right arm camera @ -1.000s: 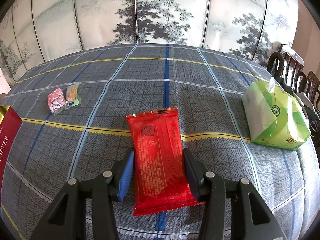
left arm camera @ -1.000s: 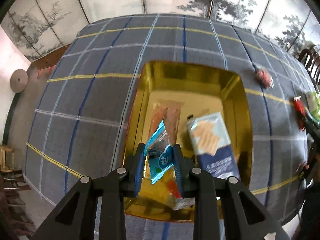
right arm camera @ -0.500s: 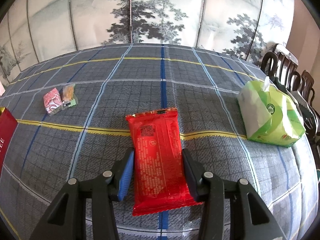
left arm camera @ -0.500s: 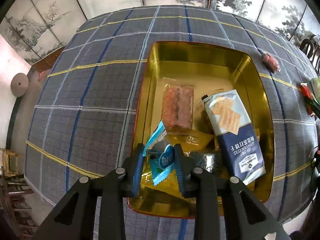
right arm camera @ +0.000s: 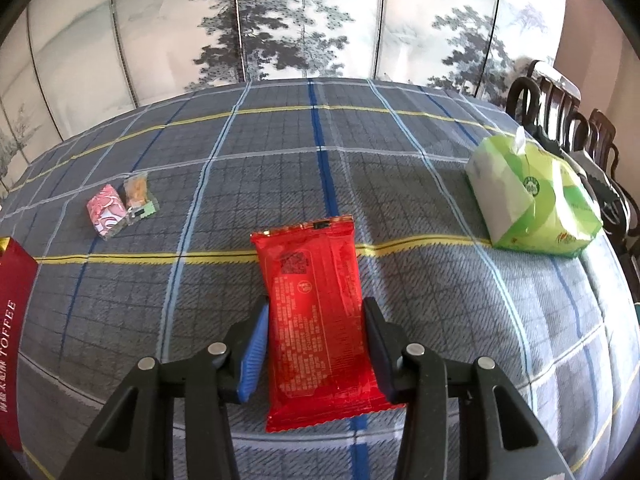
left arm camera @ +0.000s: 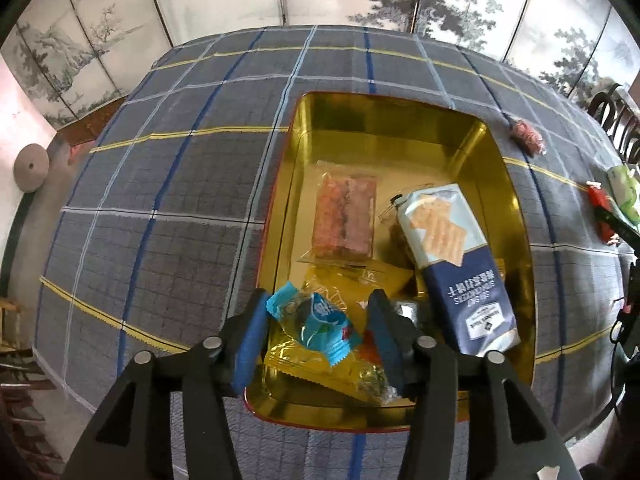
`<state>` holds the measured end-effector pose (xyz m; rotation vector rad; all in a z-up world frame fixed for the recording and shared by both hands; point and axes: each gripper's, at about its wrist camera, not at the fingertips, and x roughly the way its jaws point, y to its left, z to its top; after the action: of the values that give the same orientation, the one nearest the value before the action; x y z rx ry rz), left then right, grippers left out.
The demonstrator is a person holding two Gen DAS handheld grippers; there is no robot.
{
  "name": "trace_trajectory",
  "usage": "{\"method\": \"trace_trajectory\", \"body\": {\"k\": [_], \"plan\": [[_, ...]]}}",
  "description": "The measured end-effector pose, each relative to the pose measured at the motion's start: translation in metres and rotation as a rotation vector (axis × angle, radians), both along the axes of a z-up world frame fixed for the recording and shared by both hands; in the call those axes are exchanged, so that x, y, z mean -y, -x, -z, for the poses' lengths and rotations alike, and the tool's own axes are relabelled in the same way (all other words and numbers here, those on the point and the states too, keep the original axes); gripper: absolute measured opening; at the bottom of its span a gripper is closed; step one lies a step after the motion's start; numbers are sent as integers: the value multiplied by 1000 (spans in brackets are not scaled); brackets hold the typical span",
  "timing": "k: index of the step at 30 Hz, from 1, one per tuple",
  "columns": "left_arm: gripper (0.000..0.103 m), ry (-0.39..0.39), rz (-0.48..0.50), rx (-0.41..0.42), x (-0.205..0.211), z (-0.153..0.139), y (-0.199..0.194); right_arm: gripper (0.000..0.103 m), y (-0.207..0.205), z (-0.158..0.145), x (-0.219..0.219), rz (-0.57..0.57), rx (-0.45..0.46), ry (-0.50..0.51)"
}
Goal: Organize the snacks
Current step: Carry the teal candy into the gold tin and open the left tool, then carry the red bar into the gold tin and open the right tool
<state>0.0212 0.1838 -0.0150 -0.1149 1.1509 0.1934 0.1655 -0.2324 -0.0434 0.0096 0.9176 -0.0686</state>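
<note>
A grey plaid tablecloth (right arm camera: 420, 208) is covering the whole table, with a painted folding screen (right arm camera: 304, 20) standing behind it. On the cloth a gold tin (left arm camera: 508, 184) is lying open, holding a navy cracker pack (left arm camera: 456, 264), a clear-wrapped pink bar (left arm camera: 346, 216) and yellow wrappers (left arm camera: 320, 364). The left gripper (left arm camera: 316, 332) is pointing steeply down over the tin's near end; its jaws are opening, and a small blue candy packet (left arm camera: 316, 320) is sitting loose between them on the yellow wrappers, touching the left pad while the right pad stands clear.

The right gripper (right arm camera: 316, 344) is tilting down over the cloth, its jaws half spread and straddling a red snack packet (right arm camera: 316, 312) lying flat; whether the pads are pressing its edges cannot be told. A green tissue pack (right arm camera: 532, 200) is resting well to the right, two small wrapped sweets (right arm camera: 120, 208) far left, and the tin's red side (right arm camera: 12, 320) at the left edge.
</note>
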Motion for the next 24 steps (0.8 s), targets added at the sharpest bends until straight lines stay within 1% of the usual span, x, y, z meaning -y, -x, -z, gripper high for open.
{"method": "trace_trajectory", "body": {"k": [3, 4, 5, 7, 8, 11, 14, 19, 24], "plan": [[55, -4, 10, 21, 2, -5, 3, 45, 5, -1, -5, 12, -8, -14], [59, -3, 11, 30, 3, -7, 4, 45, 6, -1, -6, 13, -8, -17], [64, -9, 9, 37, 4, -9, 5, 45, 9, -3, -9, 11, -6, -23], [69, -38, -5, 60, 3, -14, 8, 45, 15, -7, -15, 6, -1, -33], [70, -41, -4, 70, 3, -16, 8, 45, 18, -11, -19, -2, 6, -42], [76, -22, -14, 95, 1, -22, 12, 45, 25, -23, -35, -34, 24, -57], [76, 1, -44, 120, -4, -28, 18, 45, 33, -38, -57, -81, 43, -75], [77, 7, -82, 155, -14, -39, 30, 45, 51, -60, -104, -181, 71, -105], [78, 16, -133, 171, -27, -45, 45, 45, 68, -75, -161, -293, 69, -138]]}}
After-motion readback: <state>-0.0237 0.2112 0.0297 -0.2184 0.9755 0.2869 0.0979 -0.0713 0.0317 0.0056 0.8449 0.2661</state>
